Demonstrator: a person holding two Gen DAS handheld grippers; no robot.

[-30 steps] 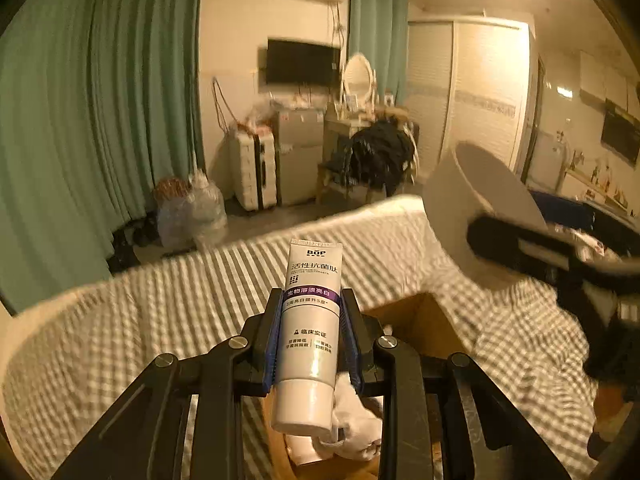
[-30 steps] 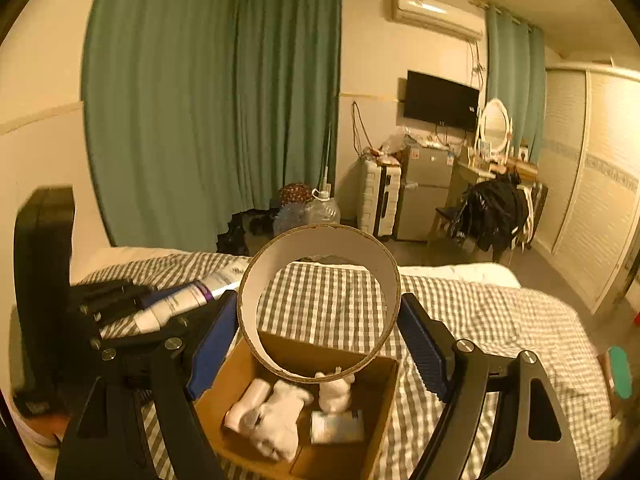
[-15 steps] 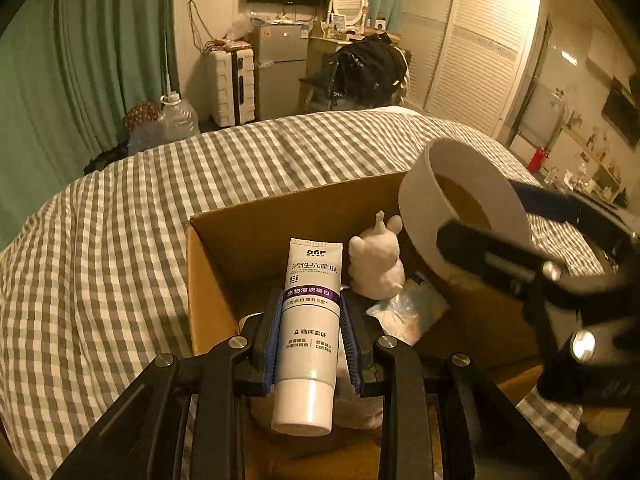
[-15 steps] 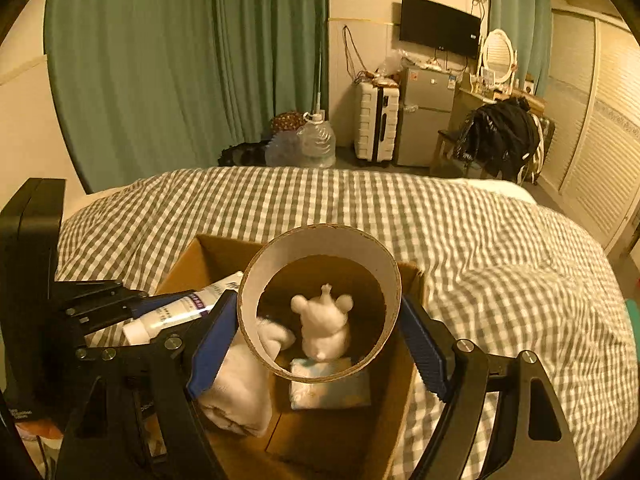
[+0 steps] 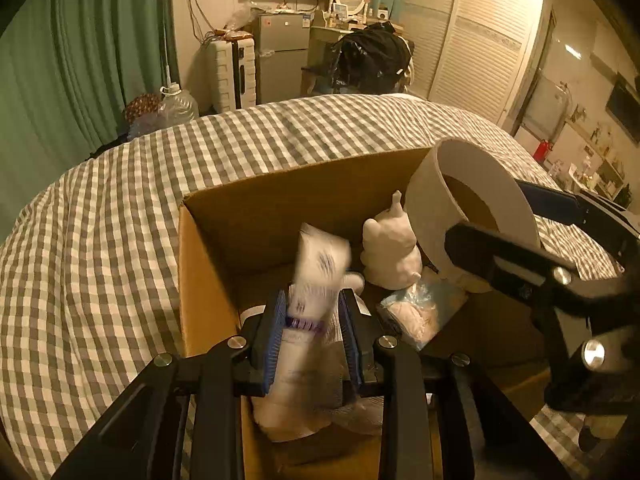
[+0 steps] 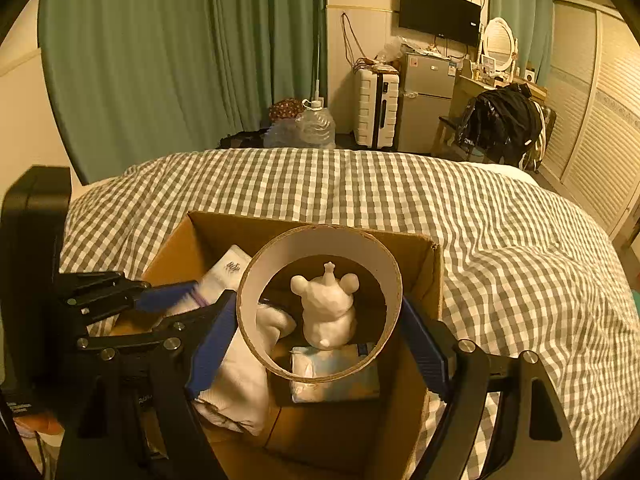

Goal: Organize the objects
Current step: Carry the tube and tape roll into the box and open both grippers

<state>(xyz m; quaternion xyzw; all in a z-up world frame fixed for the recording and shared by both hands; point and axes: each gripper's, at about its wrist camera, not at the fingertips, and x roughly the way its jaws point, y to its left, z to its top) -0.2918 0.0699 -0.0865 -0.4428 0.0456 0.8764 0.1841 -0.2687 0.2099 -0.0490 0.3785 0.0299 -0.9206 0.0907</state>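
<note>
I judge the sorting to be well under way but not finished: the cardboard box (image 6: 434,276) sitting on the checked bed (image 6: 500,240) already holds a white plaster bear figure (image 6: 328,308), a wrapped tissue packet (image 6: 334,376) lying in front of it, and some white cloth (image 6: 240,376) along the left side, while both my claws have things between their pads. My left claw (image 5: 312,344) is down over the left half of the box, and the white tube (image 5: 316,280) between its blue pads is blurred and tilted. The pads look spread a little wider than the tube, so I take it as let go and dropping, though the blur keeps me from being sure. In the right wrist view the tube's flat end points toward the box's far left corner, above the cloth. My right claw (image 6: 320,332) is pinching the wide cardboard ring (image 6: 320,232) across its outer wall, opening facing forward, held above the right half of the box with the bear visible through it. The ring hangs just beside the bear and clear of the box floor. What is left, as I read it, is setting the ring down inside without knocking the figure over.
</note>
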